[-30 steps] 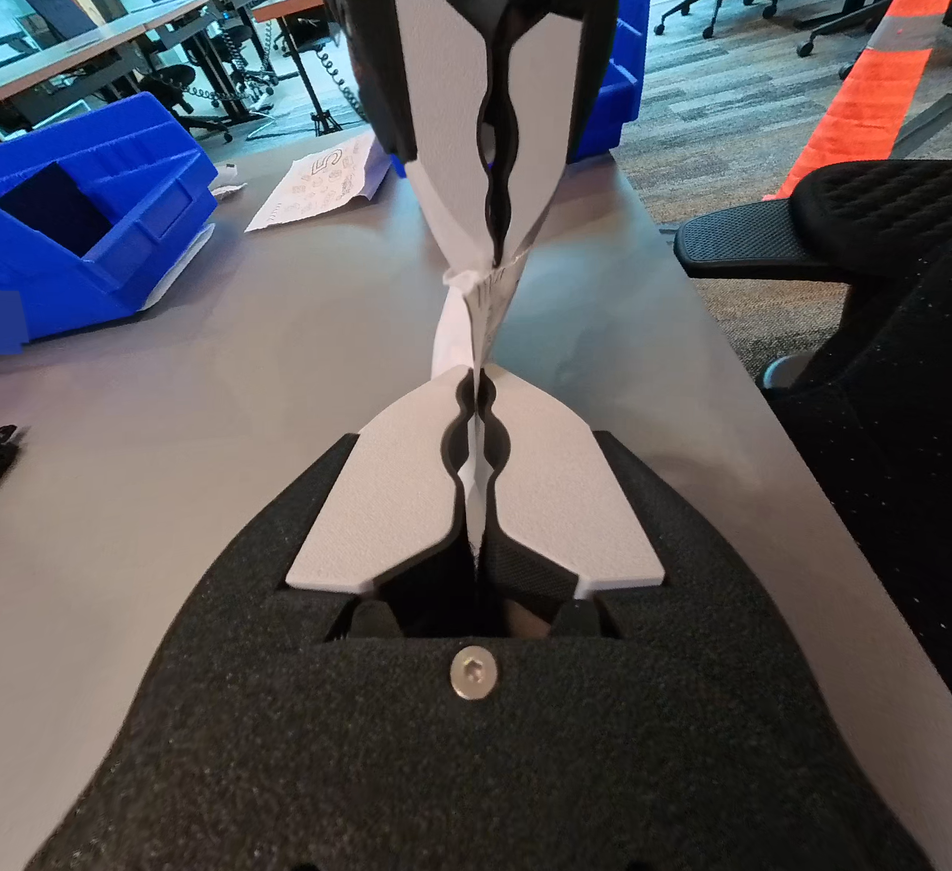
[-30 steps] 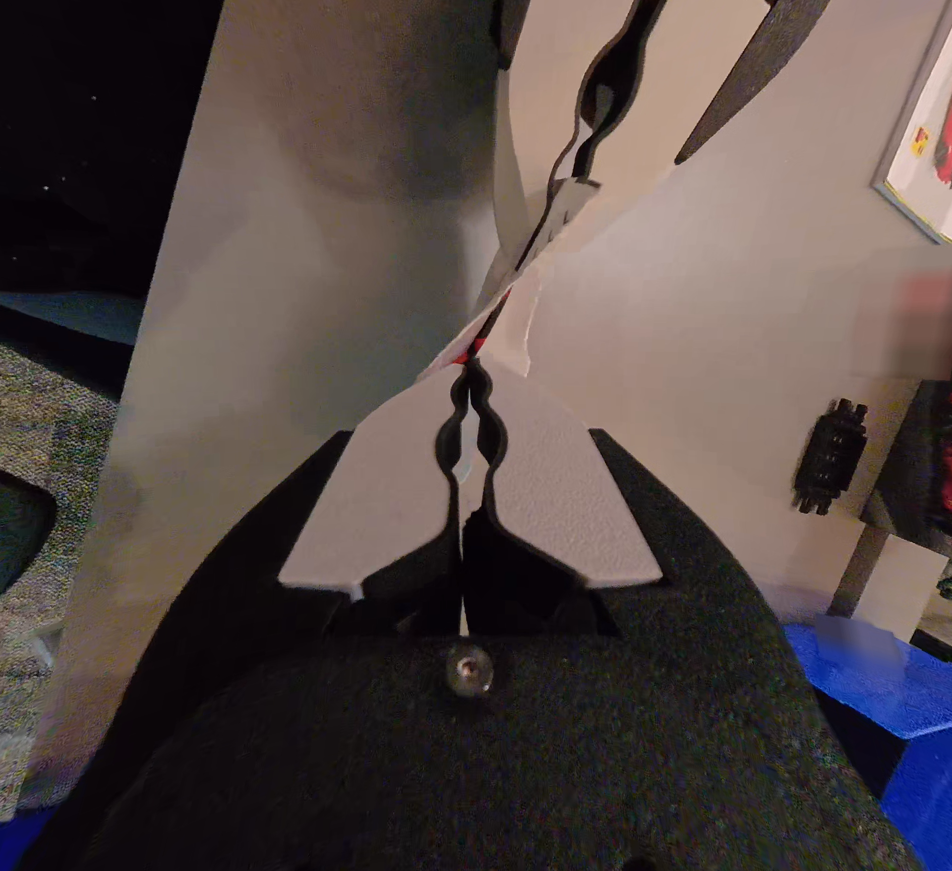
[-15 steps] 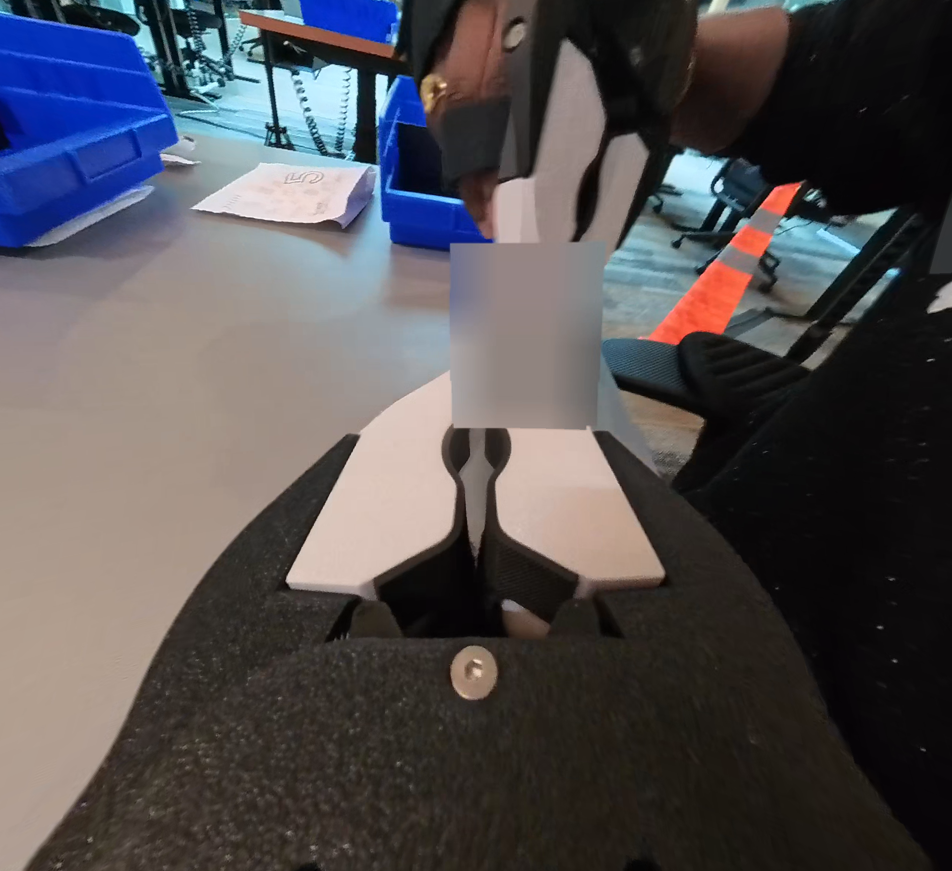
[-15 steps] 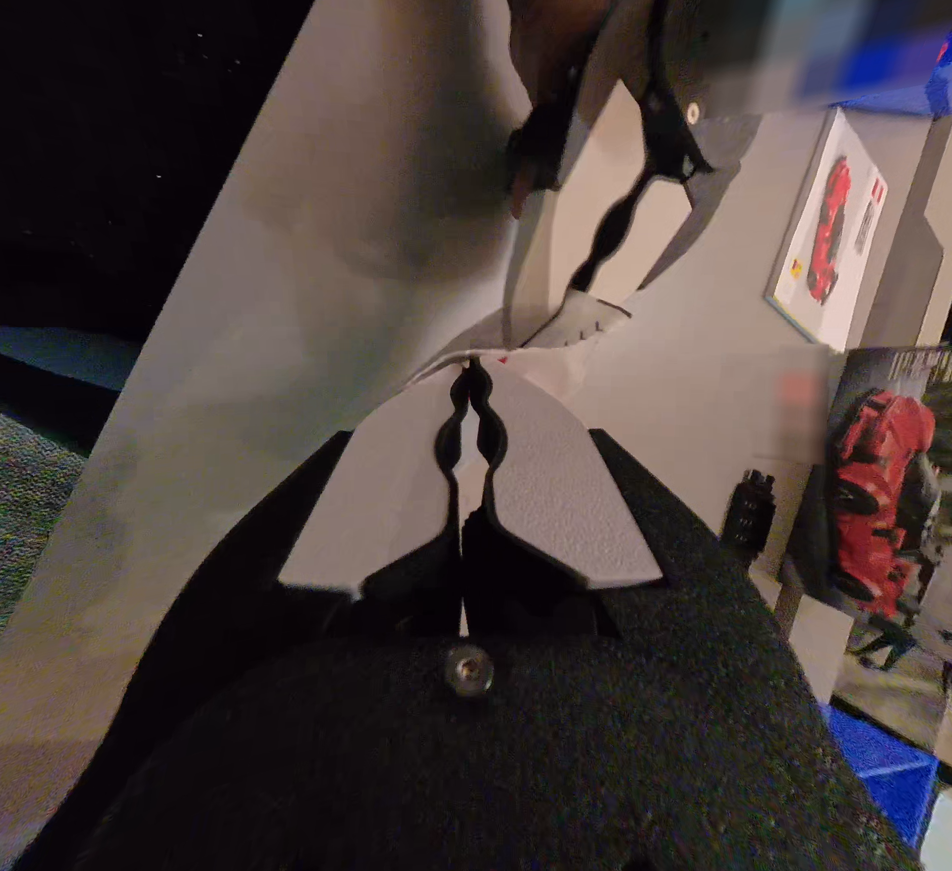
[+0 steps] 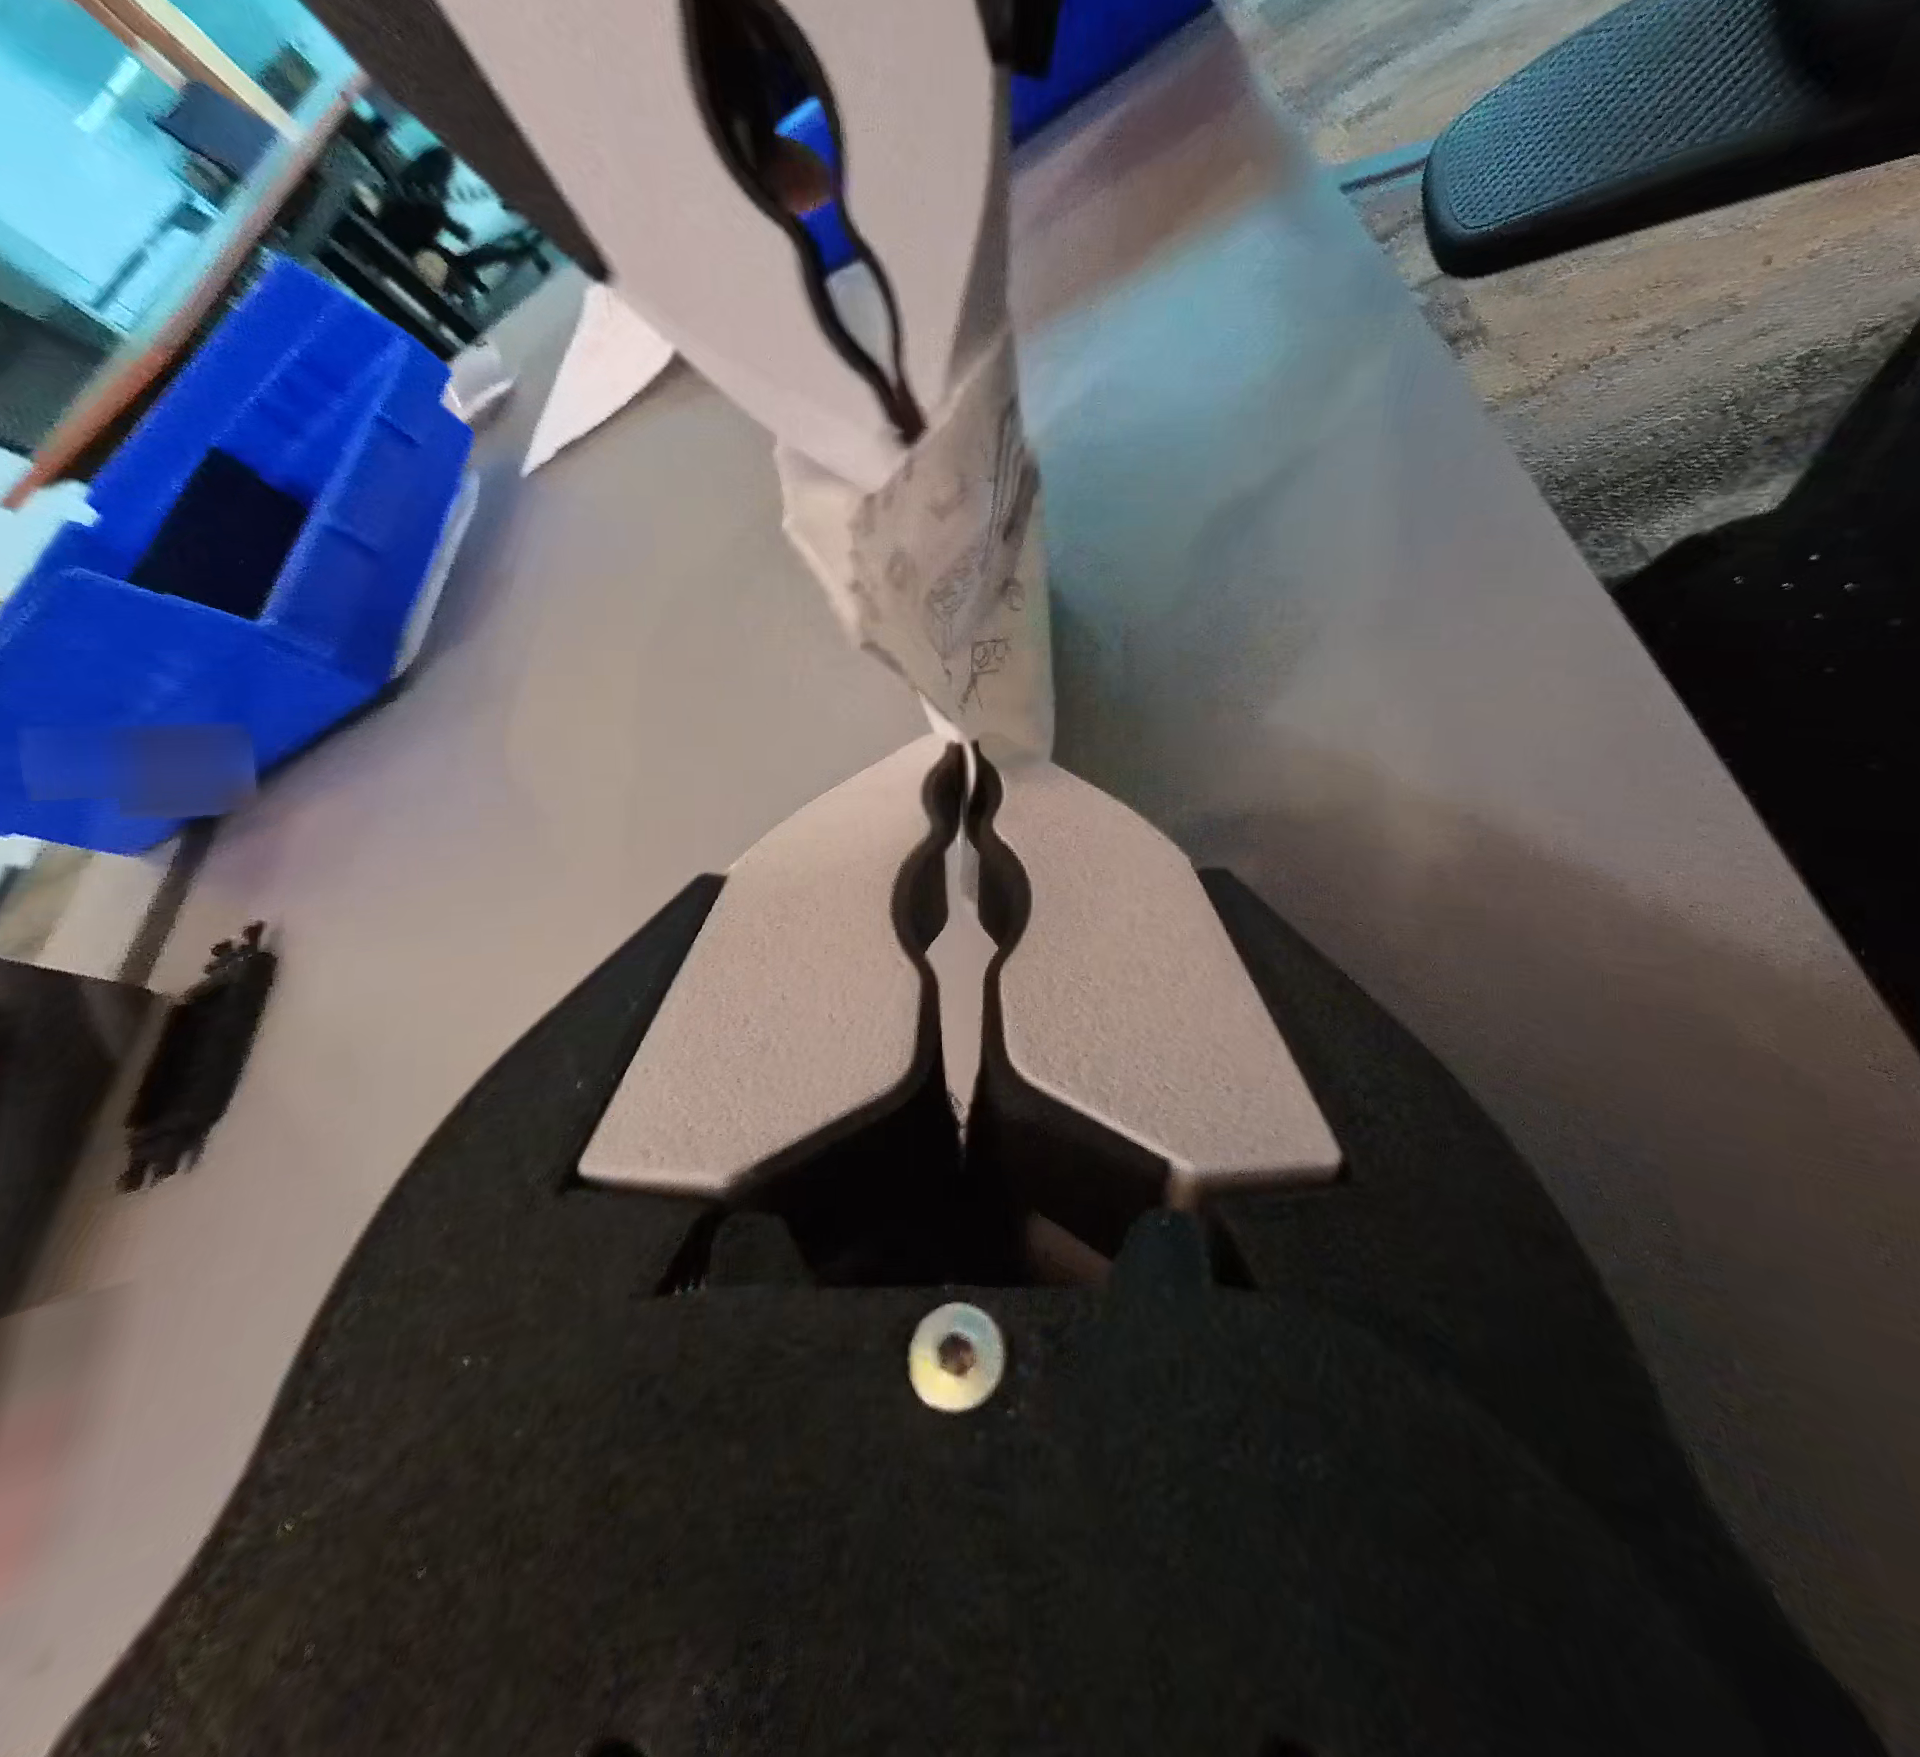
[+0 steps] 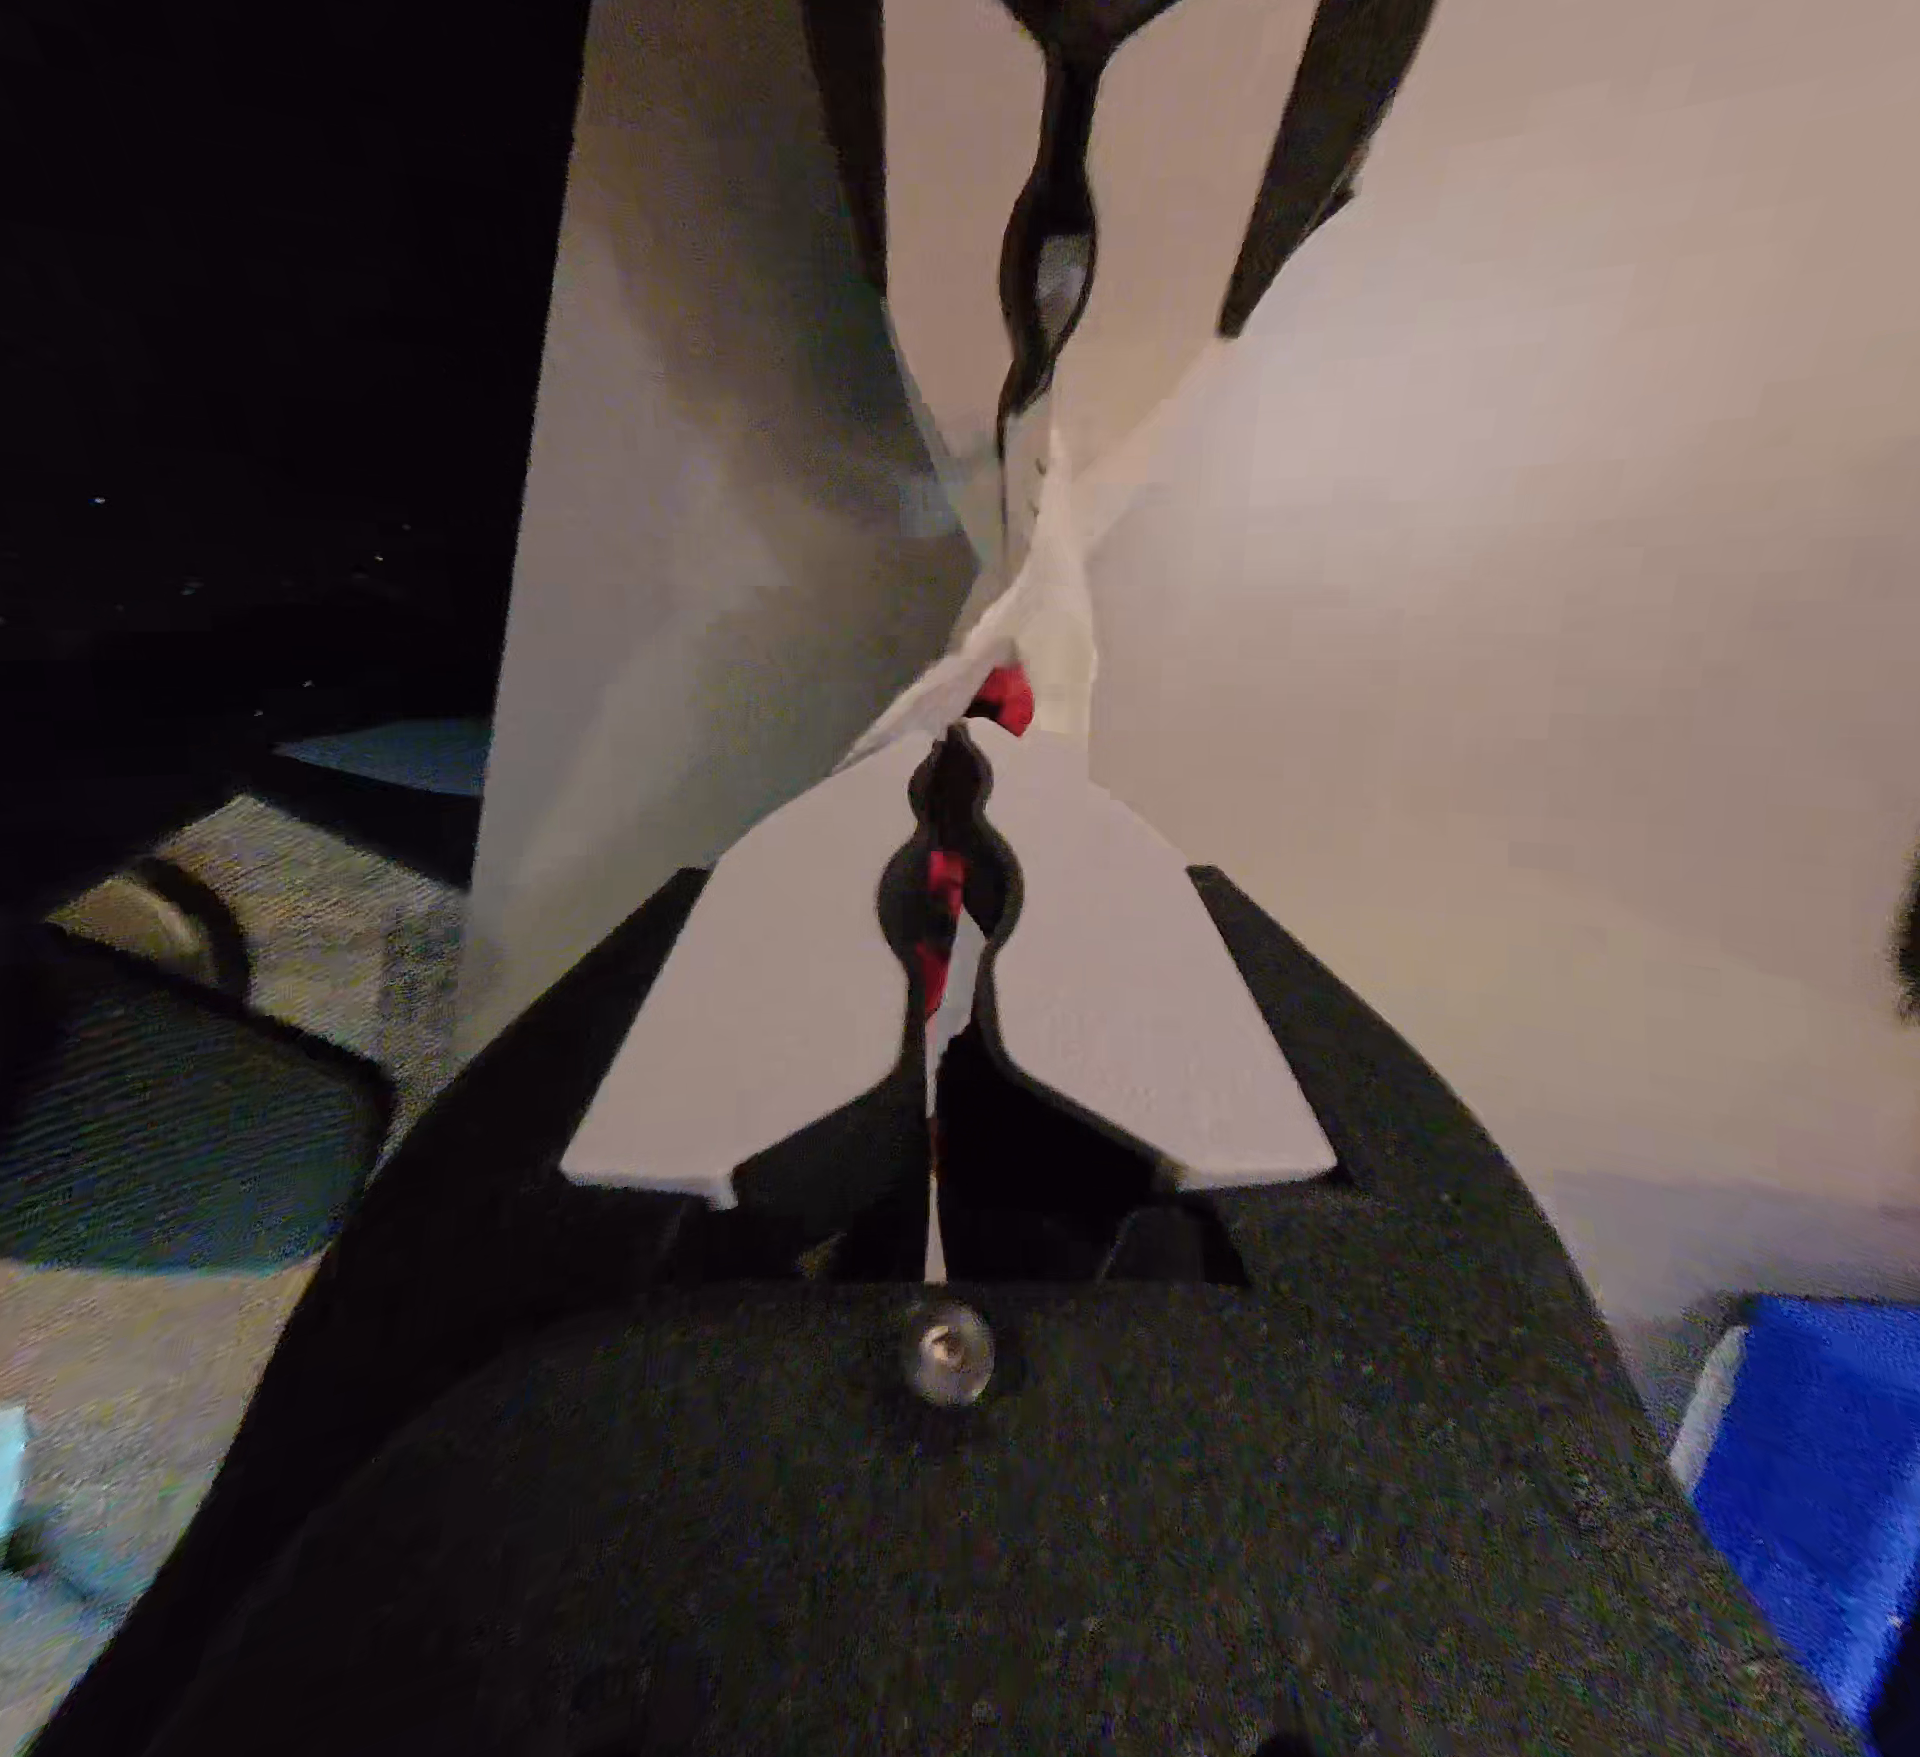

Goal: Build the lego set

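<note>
Paper bag (image 5: 940, 564): white, crumpled, faint line drawings, red patch showing; stretched taut above grey table (image 5: 520, 668) between left gripper (image 5: 961, 762) and right gripper (image 6: 961, 741), both clamped tight on opposite ends.

My right claw (image 6: 961, 751) is clamped shut on a crumpled white paper packet (image 6: 1049, 564) with a red patch at my fingertips; a sliver of it runs back between my pads. Straight ahead, the left claw (image 6: 1013, 419) pinches the far end, so the packet stretches twisted between us. A pale tabletop (image 6: 1455, 460) lies beneath and to my right, a blue bin (image 6: 1808, 1458) at my lower right.
</note>
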